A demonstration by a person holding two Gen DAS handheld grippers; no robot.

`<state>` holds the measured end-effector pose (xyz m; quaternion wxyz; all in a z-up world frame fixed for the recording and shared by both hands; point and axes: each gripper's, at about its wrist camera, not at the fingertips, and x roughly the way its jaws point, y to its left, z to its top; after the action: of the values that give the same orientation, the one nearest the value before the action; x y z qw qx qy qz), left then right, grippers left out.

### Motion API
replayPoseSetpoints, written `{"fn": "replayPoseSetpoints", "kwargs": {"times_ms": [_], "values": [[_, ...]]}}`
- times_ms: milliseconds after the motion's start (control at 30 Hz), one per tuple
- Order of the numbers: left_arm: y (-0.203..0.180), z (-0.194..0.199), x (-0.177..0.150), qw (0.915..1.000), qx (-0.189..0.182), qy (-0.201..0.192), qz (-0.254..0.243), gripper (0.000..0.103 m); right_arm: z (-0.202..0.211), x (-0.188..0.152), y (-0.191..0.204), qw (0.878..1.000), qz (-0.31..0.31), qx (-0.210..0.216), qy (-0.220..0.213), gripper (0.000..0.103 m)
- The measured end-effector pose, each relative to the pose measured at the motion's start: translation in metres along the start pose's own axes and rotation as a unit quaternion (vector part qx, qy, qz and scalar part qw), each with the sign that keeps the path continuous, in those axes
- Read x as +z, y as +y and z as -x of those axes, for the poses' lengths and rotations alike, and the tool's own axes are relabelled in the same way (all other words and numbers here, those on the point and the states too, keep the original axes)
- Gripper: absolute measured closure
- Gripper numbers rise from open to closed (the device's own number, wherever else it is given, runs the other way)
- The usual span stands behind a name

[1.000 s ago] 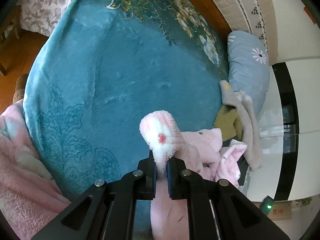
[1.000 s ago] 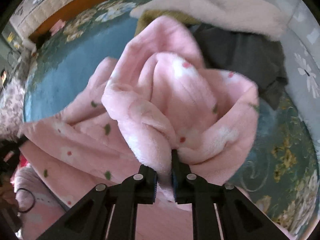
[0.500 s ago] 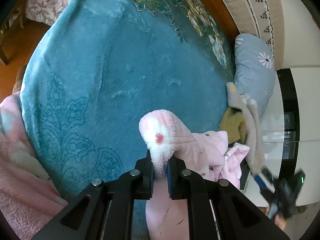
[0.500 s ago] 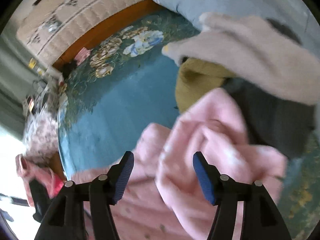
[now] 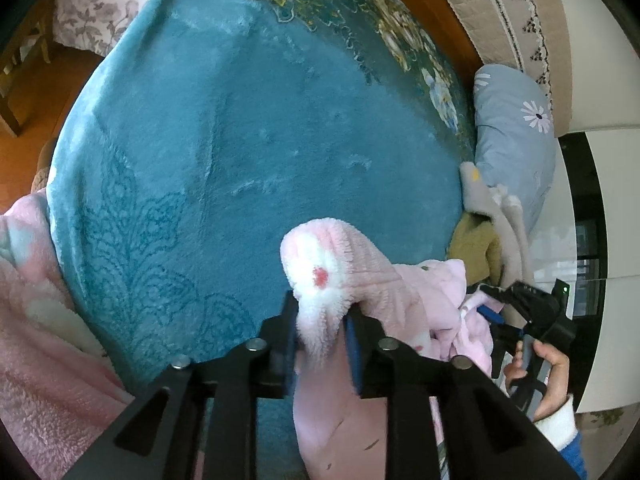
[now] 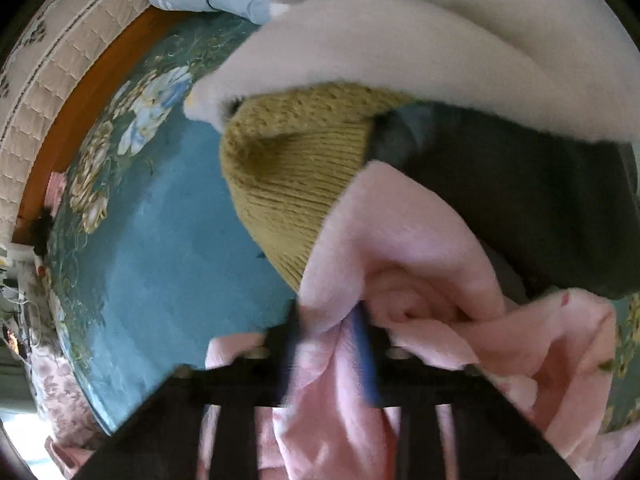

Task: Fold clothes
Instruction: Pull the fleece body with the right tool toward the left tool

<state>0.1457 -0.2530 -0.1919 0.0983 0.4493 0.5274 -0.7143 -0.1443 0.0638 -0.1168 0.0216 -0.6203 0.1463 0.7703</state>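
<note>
The pink fleece garment (image 5: 404, 292) lies bunched at the near right of the teal blanket (image 5: 248, 140). The right gripper (image 6: 332, 344) — spread wide half a second ago — now pinches a fresh fold; the left gripper (image 5: 320, 332) stays clamped on its cuff, so both ends are held for spreading

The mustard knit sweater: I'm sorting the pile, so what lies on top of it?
A beige fleece garment drapes over the mustard knit sweater, and the pink fleece garment covers its lower right edge. Its far side is hidden.
</note>
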Motion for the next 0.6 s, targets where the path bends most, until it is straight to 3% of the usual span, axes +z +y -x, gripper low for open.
{"fn": "replayPoseSetpoints", "kwargs": {"times_ms": [67, 200, 333, 500, 600], "values": [[0.005, -0.002, 0.001, 0.9999, -0.003, 0.006, 0.012, 0.072, 0.021, -0.005, -0.013, 1.0, 0.002, 0.018, -0.016, 0.097], [0.011, -0.003, 0.001, 0.9996, -0.011, 0.011, 0.023, 0.073, 0.063, -0.016, -0.039, 0.997, 0.007, 0.052, -0.049, 0.098], [-0.002, -0.002, 0.0, 0.9999, -0.003, 0.01, -0.006, 0.076, 0.12, -0.023, -0.07, 0.992, 0.014, 0.074, -0.1, 0.098], [-0.013, -0.002, -0.001, 0.9995, 0.006, 0.006, -0.032, 0.091, 0.216, -0.028, -0.133, 0.978, 0.001, 0.056, -0.2, 0.098], [-0.015, -0.002, -0.001, 0.9993, 0.014, 0.004, -0.035, 0.092, 0.267, -0.037, -0.18, 0.966, -0.025, 0.026, -0.257, 0.098]]}}
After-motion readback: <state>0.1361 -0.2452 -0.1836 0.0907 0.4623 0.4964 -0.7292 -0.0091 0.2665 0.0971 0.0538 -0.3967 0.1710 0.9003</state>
